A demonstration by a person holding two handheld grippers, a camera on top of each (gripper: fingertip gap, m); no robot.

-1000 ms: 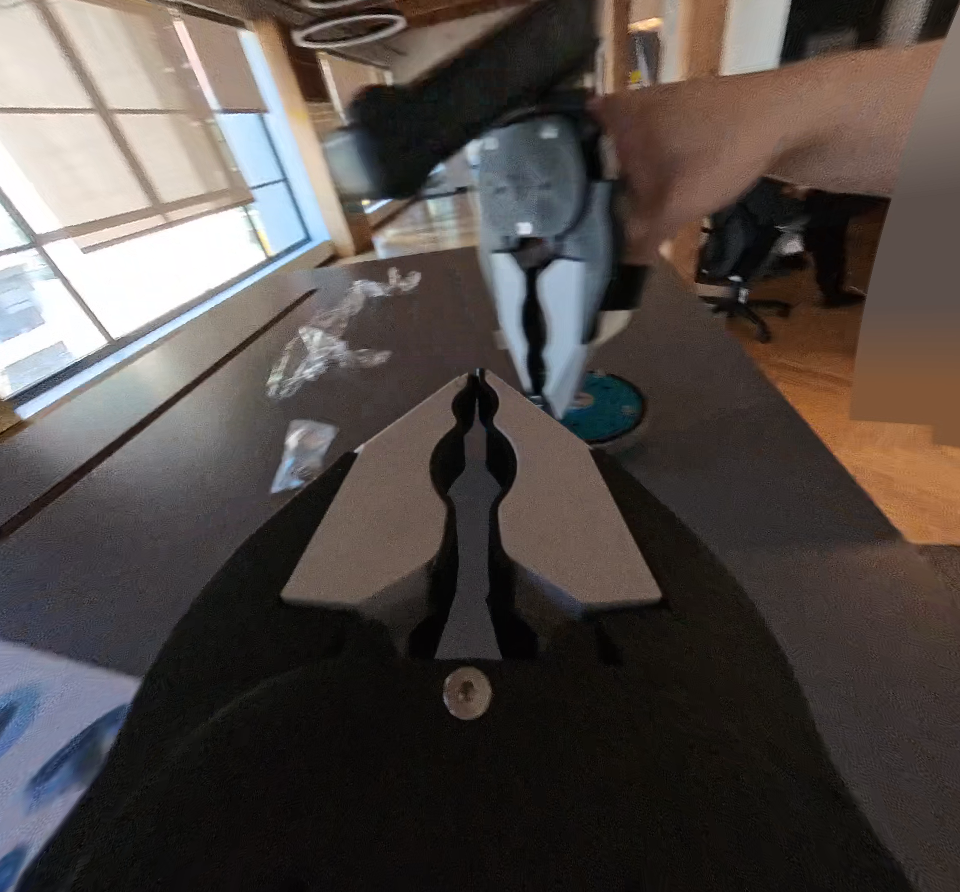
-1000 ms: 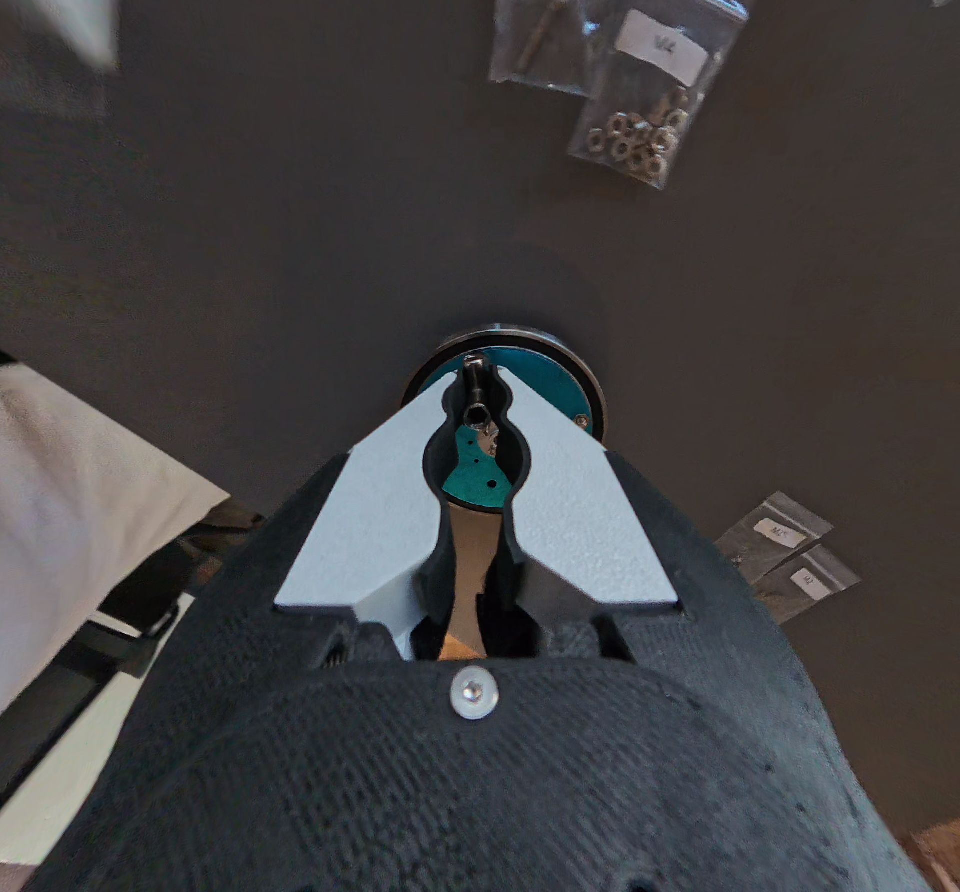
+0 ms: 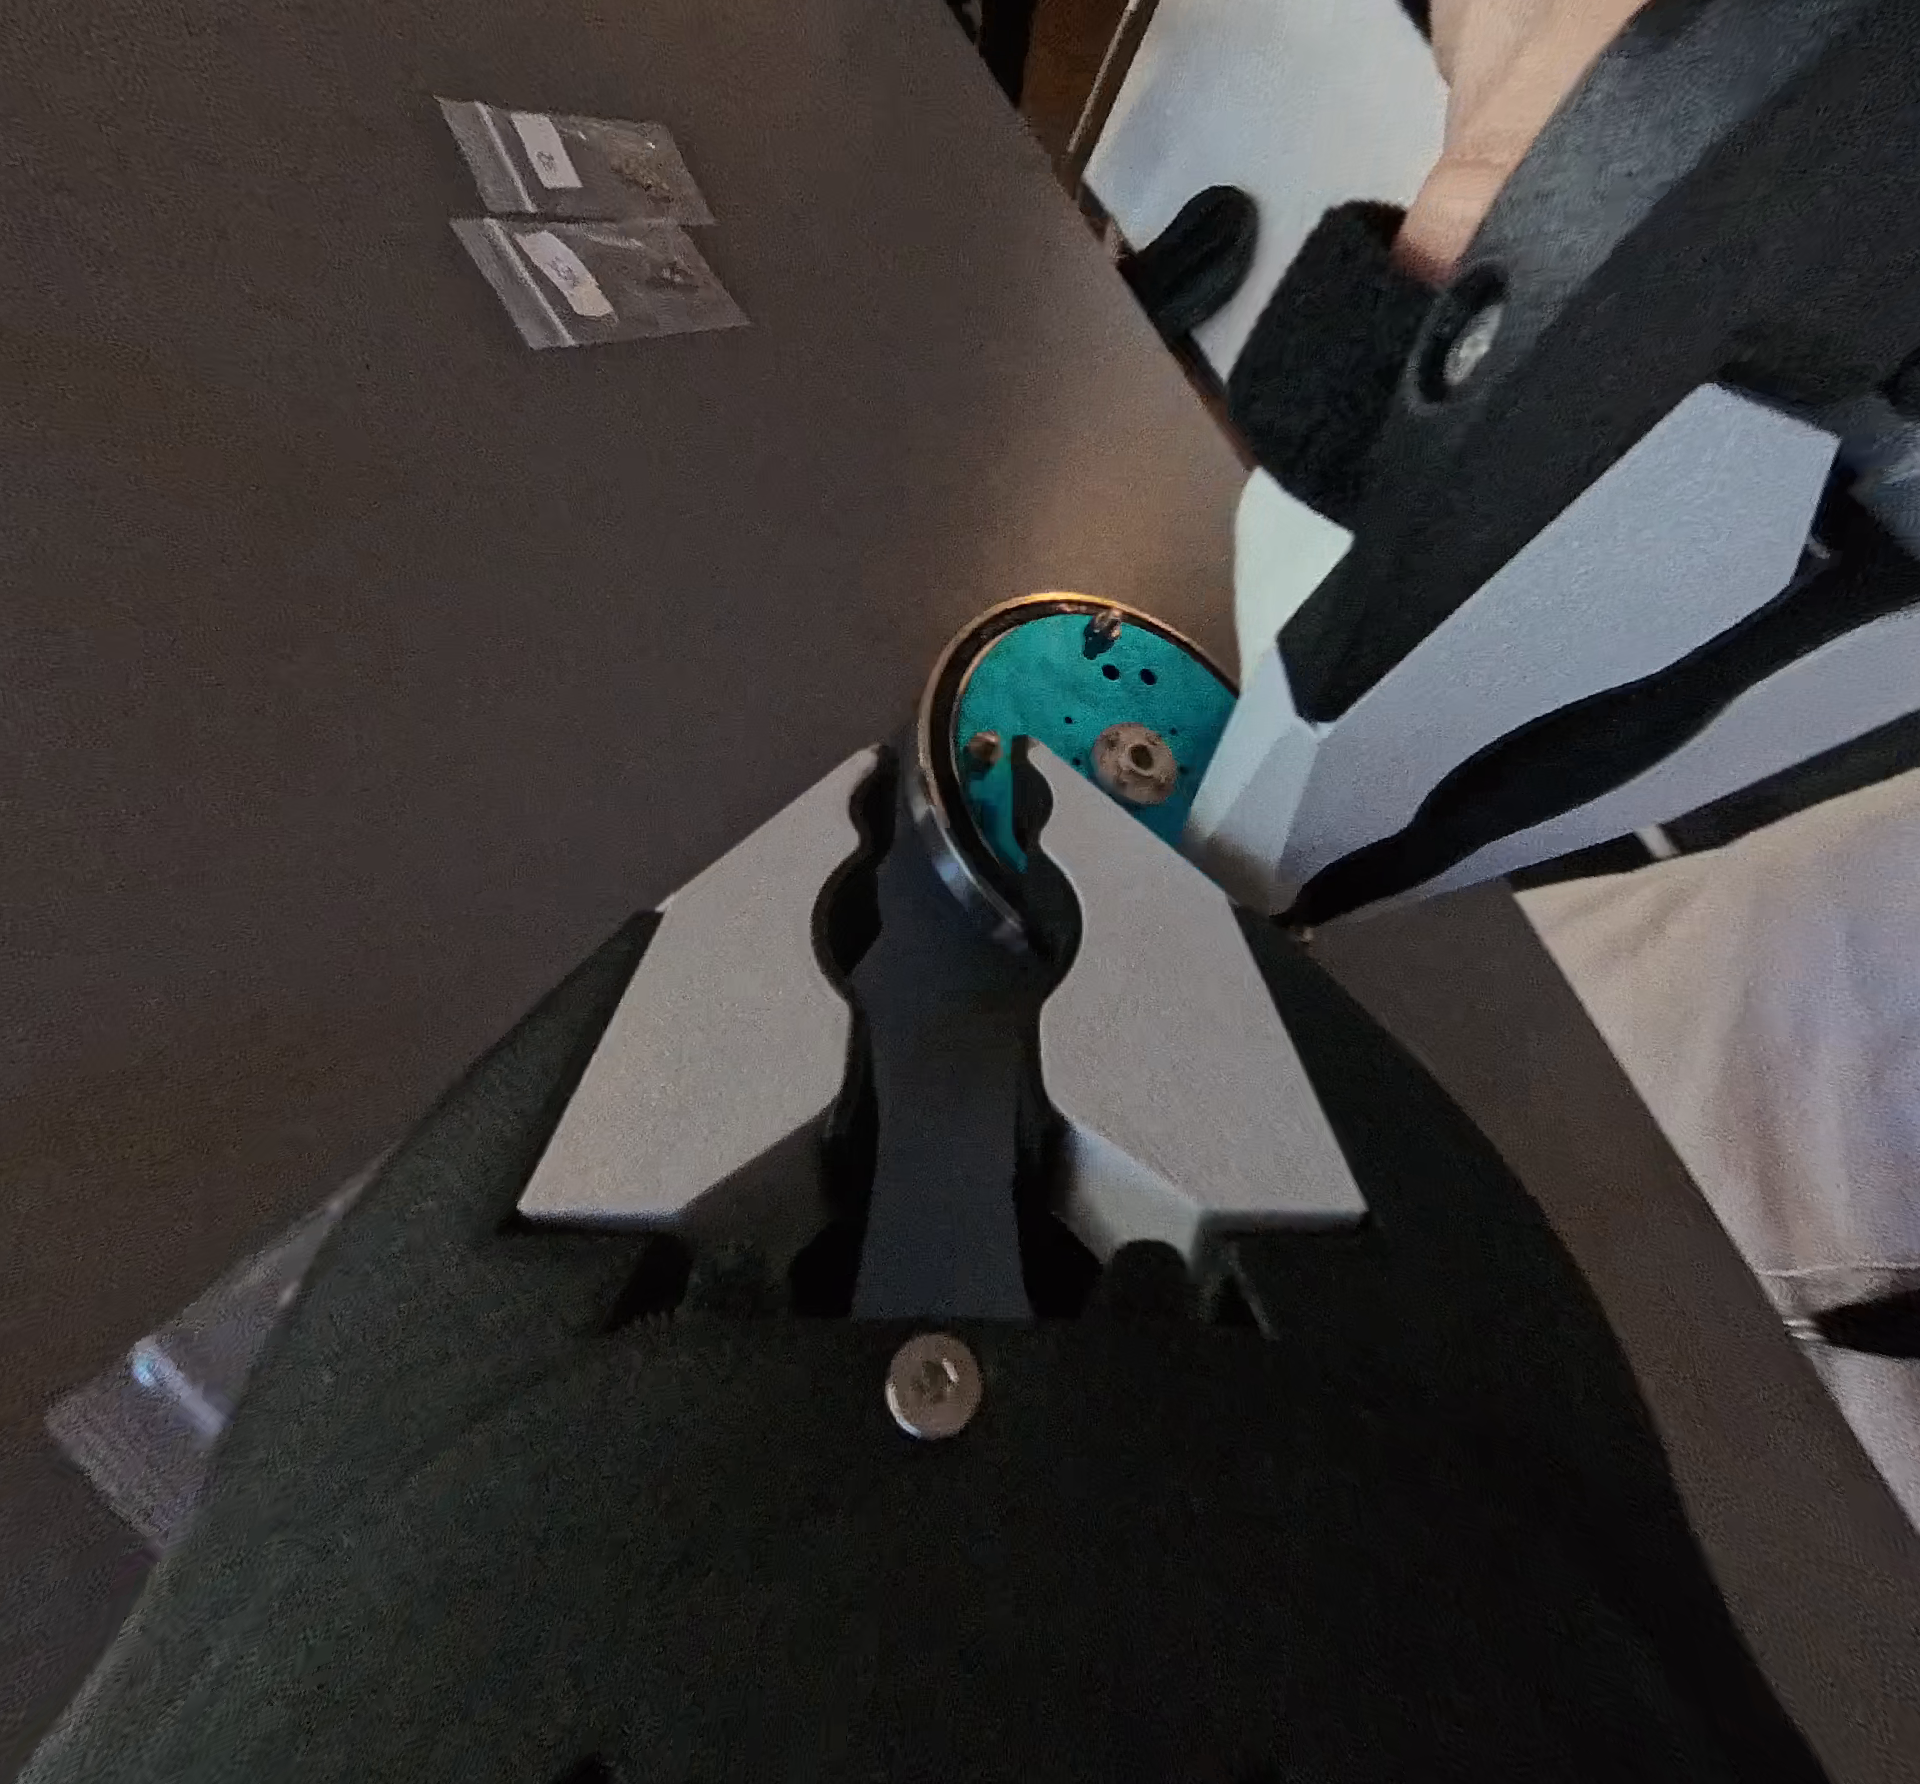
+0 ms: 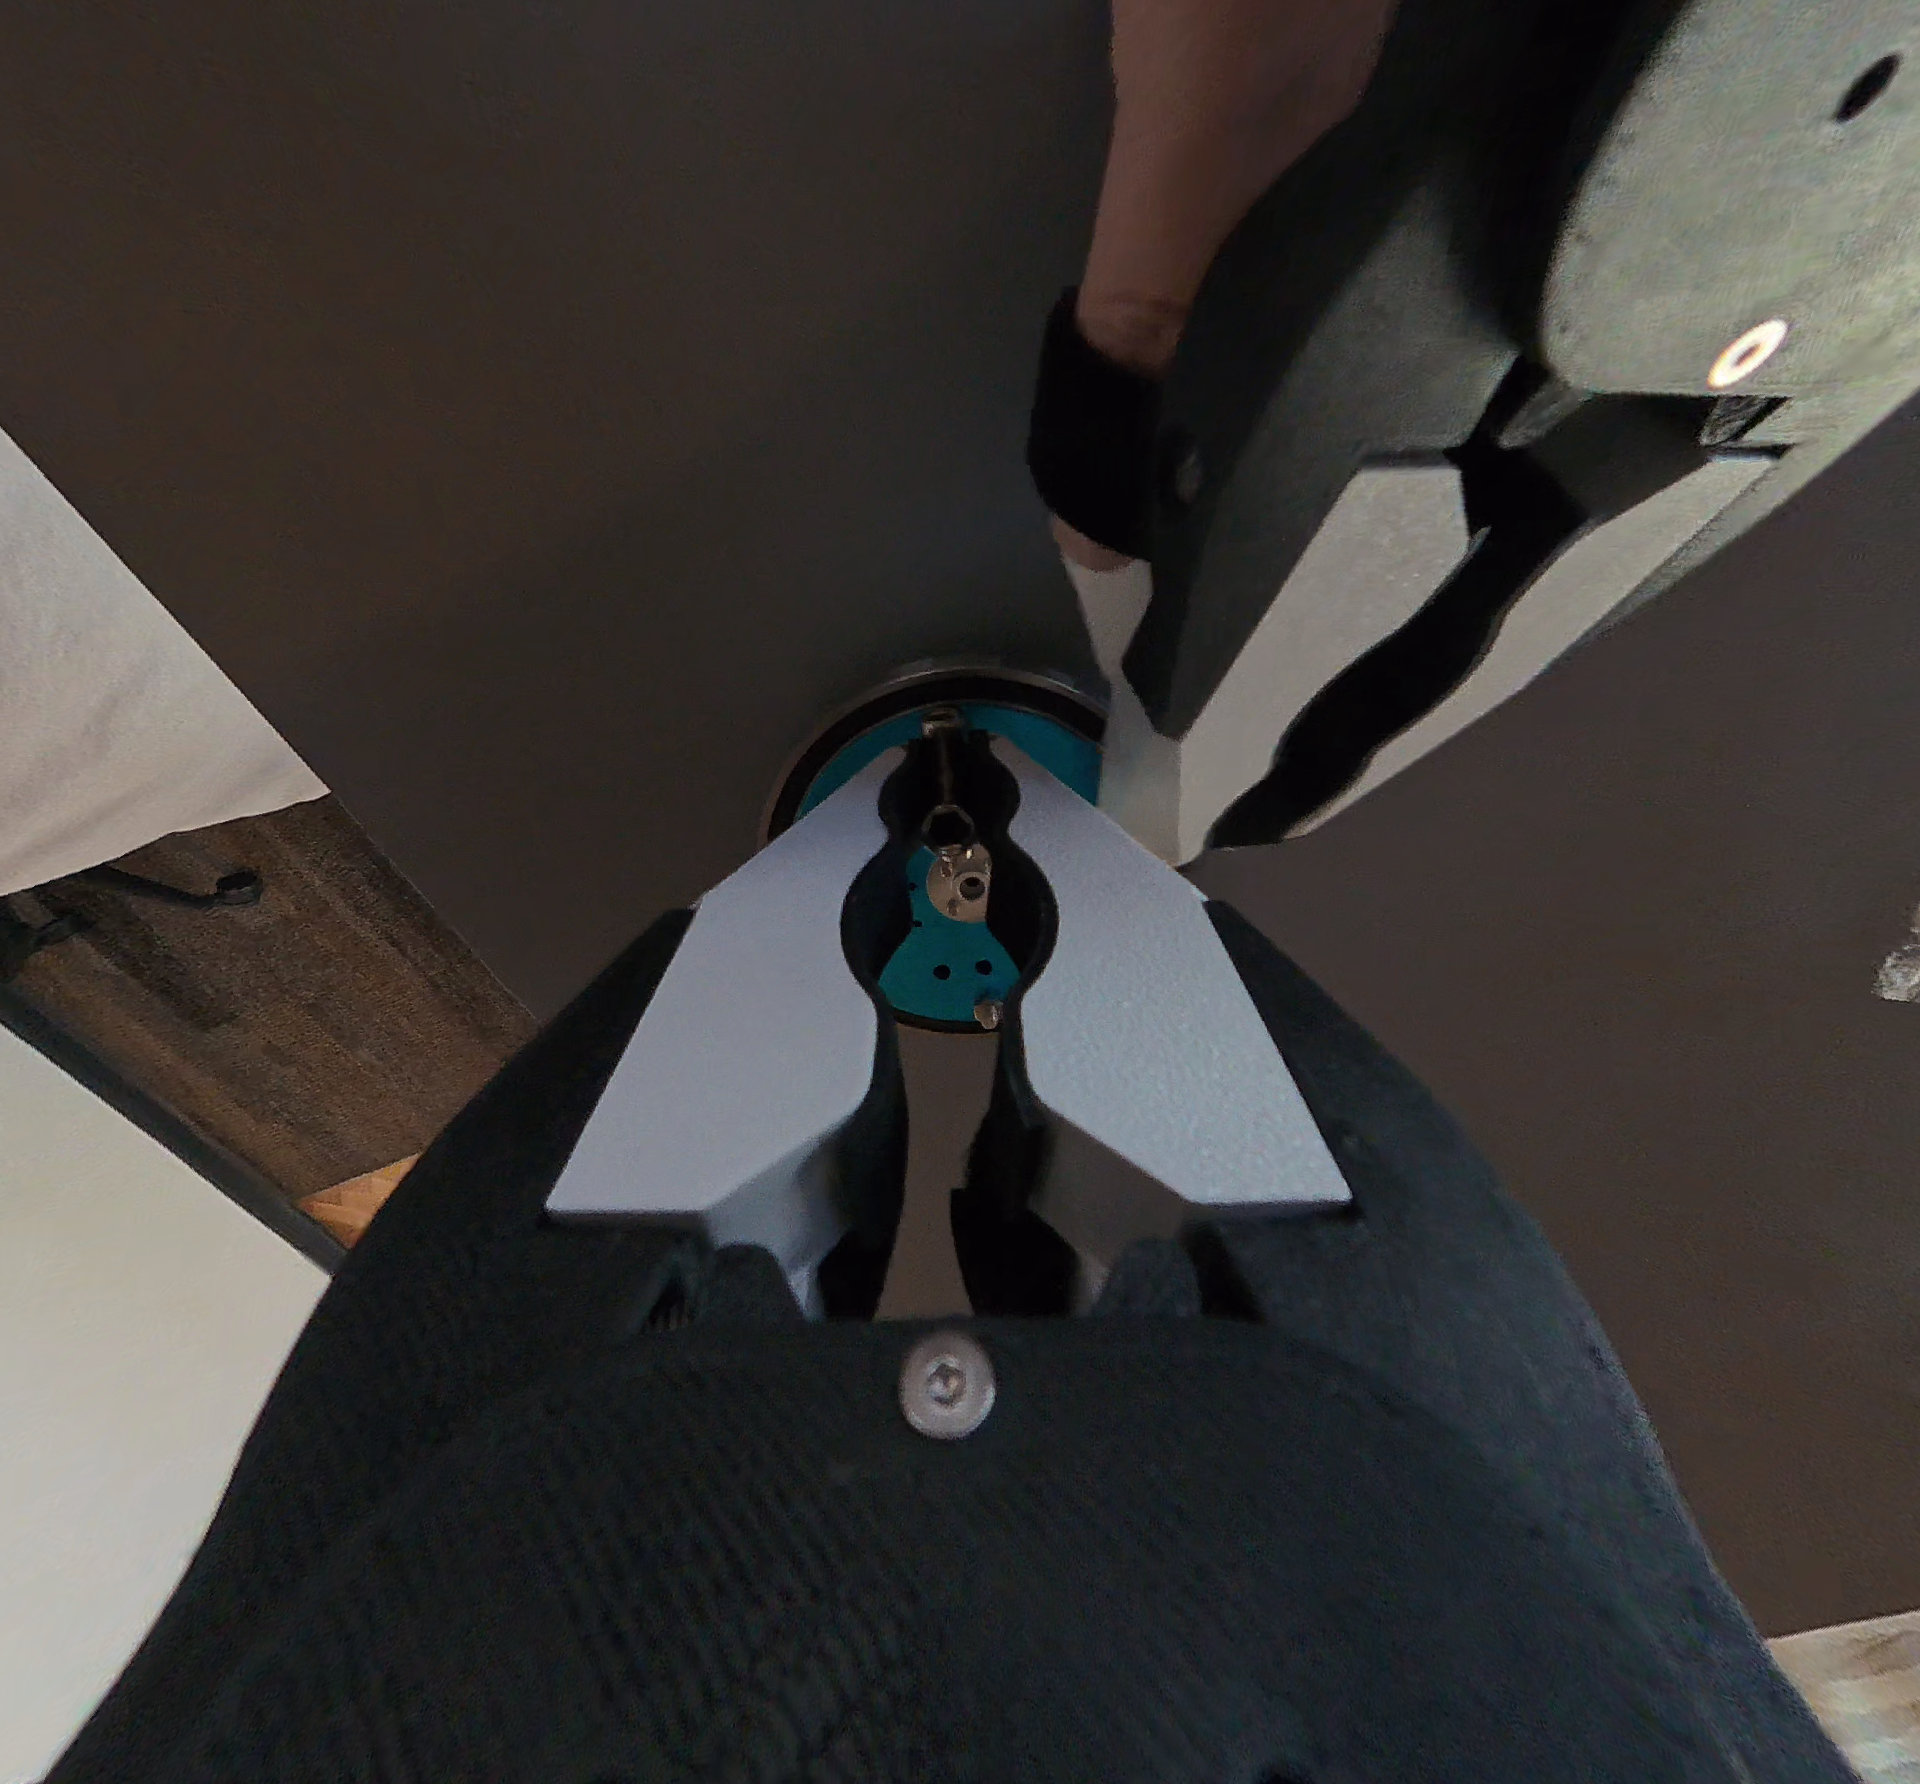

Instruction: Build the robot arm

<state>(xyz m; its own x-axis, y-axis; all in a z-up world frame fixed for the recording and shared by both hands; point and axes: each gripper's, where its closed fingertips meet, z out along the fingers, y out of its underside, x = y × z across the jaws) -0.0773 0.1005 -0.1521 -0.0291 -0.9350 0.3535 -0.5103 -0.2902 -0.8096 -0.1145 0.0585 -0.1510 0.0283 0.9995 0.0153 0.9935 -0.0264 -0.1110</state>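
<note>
While the left gripper point(image 3: 951, 778) clamps the metal rim of the teal-faced disc point(image 3: 1081, 695) at frame centre on the dark table point(image 3: 416, 591), the right gripper point(image 4: 951, 758) pinches a small bolt point(image 4: 945, 778) upright over the disc's face.

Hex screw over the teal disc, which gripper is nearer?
Right: the right gripper pinches the hex screw; the left gripper clamps the teal disc at its rim, alongside.
</note>
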